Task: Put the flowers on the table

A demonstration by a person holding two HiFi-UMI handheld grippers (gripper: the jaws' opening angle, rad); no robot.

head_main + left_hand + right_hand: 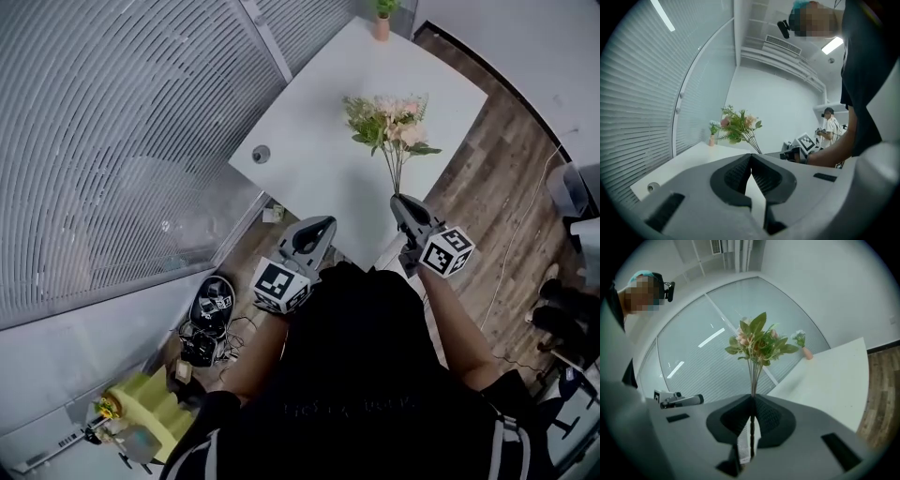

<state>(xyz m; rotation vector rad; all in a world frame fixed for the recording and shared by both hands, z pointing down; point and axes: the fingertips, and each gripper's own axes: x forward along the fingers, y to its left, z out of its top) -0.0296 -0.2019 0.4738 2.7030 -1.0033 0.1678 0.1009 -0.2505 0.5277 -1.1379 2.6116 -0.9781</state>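
A bunch of pink and green flowers (392, 122) stands upright over the near part of the white table (328, 141). My right gripper (397, 201) is shut on its thin stems, which run between the jaws in the right gripper view, with the flowers (757, 341) above. My left gripper (319, 232) hangs near the table's front edge, jaws shut on nothing. In the left gripper view the flowers (738, 125) rise beyond the jaws of my left gripper (751, 157).
A small pot with a plant (382, 19) stands at the table's far end, and a round grey socket (261, 154) sits by its left edge. A curved glass wall with blinds (122, 141) runs on the left. Cables and gear (206, 323) lie on the floor.
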